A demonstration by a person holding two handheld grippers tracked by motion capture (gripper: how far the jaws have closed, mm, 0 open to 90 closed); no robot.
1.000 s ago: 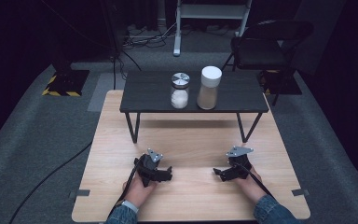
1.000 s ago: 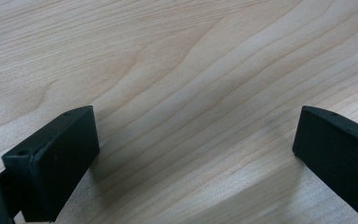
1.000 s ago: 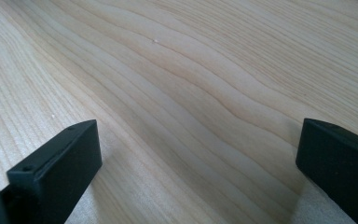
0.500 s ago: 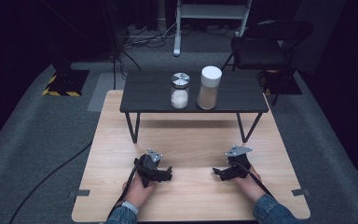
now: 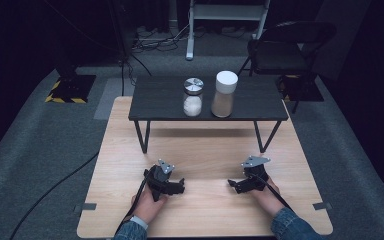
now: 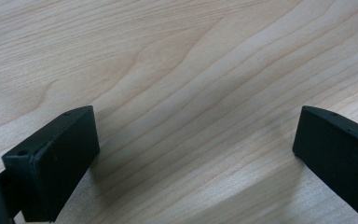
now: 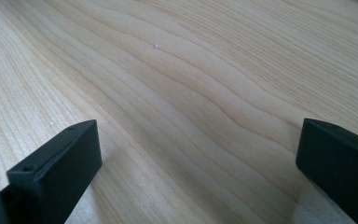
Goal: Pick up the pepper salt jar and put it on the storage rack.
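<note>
- A black-and-yellow striped floor plate (image 5: 69, 89) lies on the grey carpet, off the far left corner of the desk (image 5: 205, 150).
- The desk is light wood, and a strip of tape (image 5: 88, 206) marks its near left edge.
- The left hand-held gripper (image 5: 179, 186) lies low on the desk near its front edge, held by the left hand (image 5: 147, 205), tips pointing right; its cable trails back over the front edge.
- In the left gripper view its jaws stand wide apart, released, with bare wood grain between them.
- A dark low shelf (image 5: 207, 100) on thin legs stands across the far half of the desk, reaching almost to the desk's side edges; open wood lies between it and the hands.
- A glass jar with a metal lid (image 5: 193, 97), holding white grains, stands near the shelf's middle, close to its front edge.
- Just beside it on the right, apart from it, stands a taller jar with a white lid (image 5: 224, 94), filled with something tan.
- The right hand-held gripper (image 5: 233, 184) rests on the desk in the right hand (image 5: 266, 195), tips pointing left toward the other, well apart from it.
- In the right gripper view its jaws are spread wide, released, over bare wood.
- A black chair (image 5: 285, 47) stands beyond the shelf's right end.
</note>
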